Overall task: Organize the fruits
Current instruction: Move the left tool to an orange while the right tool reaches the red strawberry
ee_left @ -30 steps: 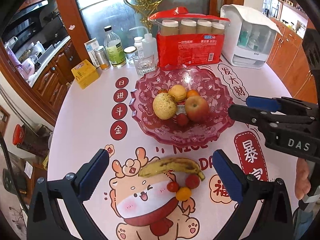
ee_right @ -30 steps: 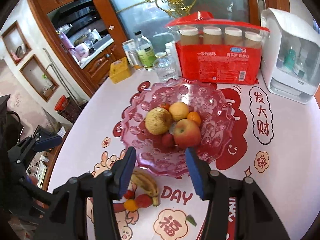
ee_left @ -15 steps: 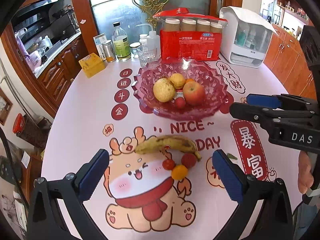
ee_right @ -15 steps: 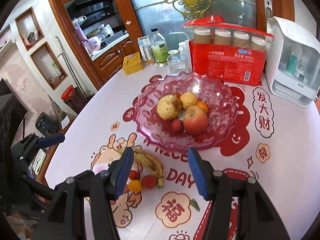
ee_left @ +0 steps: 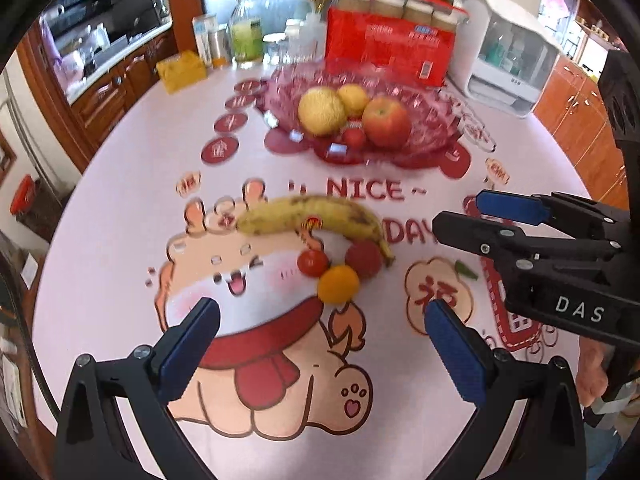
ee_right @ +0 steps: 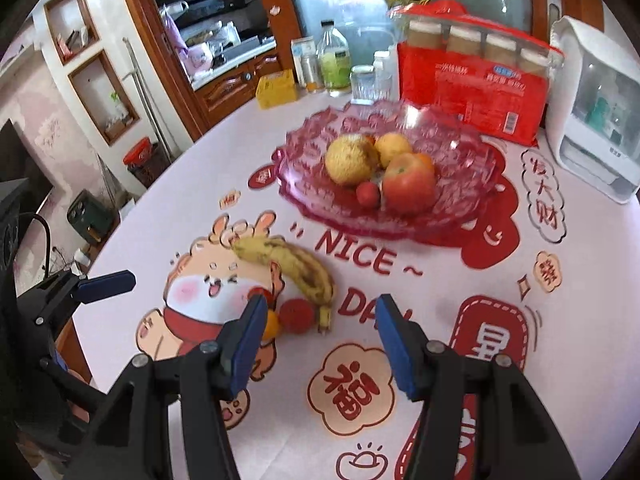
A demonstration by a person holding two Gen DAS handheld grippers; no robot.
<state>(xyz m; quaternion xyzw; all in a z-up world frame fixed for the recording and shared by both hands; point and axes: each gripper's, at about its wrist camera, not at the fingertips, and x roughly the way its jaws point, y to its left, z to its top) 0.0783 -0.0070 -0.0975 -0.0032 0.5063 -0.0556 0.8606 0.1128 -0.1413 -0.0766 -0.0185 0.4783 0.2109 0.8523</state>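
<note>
A spotted banana [ee_left: 312, 216] [ee_right: 296, 266] lies on the printed tablecloth with a cherry tomato [ee_left: 313, 263], a red fruit [ee_left: 363, 258] [ee_right: 297, 315] and a small orange [ee_left: 338, 284] beside it. A pink glass bowl [ee_left: 432, 128] [ee_right: 460, 184] behind holds an apple [ee_left: 386, 121] [ee_right: 409, 182], a yellow pear [ee_left: 321, 111] [ee_right: 350, 159] and other fruit. My left gripper [ee_left: 322, 320] is open and empty, just short of the loose fruit. My right gripper [ee_right: 322, 318] is open and empty, its left finger hiding most of the orange.
A red pack of cups [ee_left: 390, 46] [ee_right: 472, 88], a white dispenser [ee_left: 512, 56] [ee_right: 596, 112], bottles [ee_right: 334, 60], a glass [ee_right: 362, 82] and a yellow box [ee_left: 182, 70] [ee_right: 276, 88] stand behind the bowl. Wooden cabinets surround the round table.
Both grippers have pulled back from the bowl and dropped toward the banana and small fruits, which now look larger and nearer. Both stayed open.
</note>
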